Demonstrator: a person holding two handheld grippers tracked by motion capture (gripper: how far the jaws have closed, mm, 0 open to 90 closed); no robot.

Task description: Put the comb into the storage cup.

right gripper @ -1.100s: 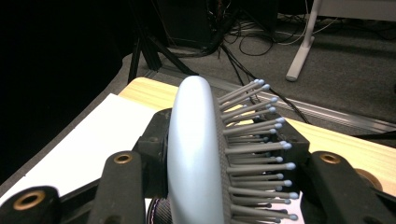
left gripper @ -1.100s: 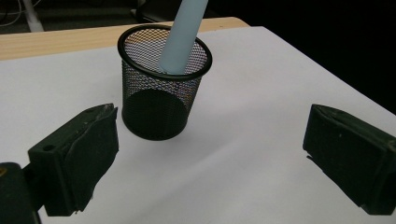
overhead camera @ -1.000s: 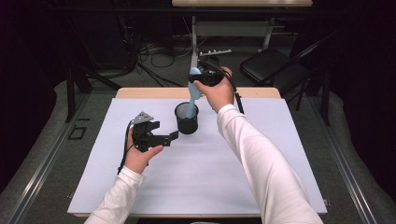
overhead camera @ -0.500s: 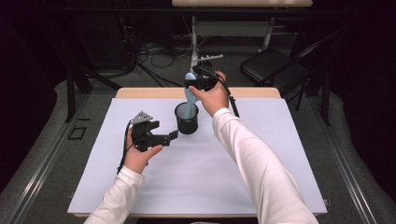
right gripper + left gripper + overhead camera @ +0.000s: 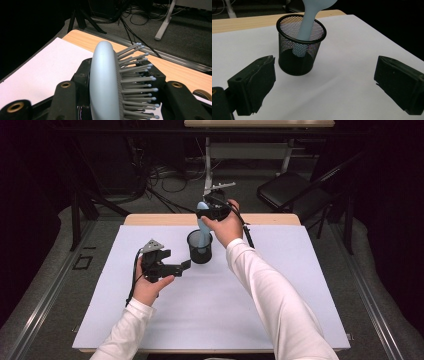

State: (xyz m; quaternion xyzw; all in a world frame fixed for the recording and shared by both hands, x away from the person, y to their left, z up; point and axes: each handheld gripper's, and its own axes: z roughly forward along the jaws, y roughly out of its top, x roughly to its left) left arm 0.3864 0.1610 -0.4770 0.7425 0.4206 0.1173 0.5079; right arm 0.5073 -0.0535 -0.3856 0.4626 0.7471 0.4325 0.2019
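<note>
High view: right gripper clamped on pale blue hairbrush, handle now lower in the black mesh cup than a second ago, so insertion is nearly done.

Left gripper view: left gripper wide open, empty, beside the cup.

Right gripper view: bristled head pinched between jaws. No readable writing.

Around the work: table, sheet, and clutter behind

A white sheet covers most of a wooden table, whose bare edge shows along the far side. Beyond it, on the grey floor, cables lie tangled near a pale desk leg. A dark folding chair stands off to the right, and a black stand at the left.
</note>
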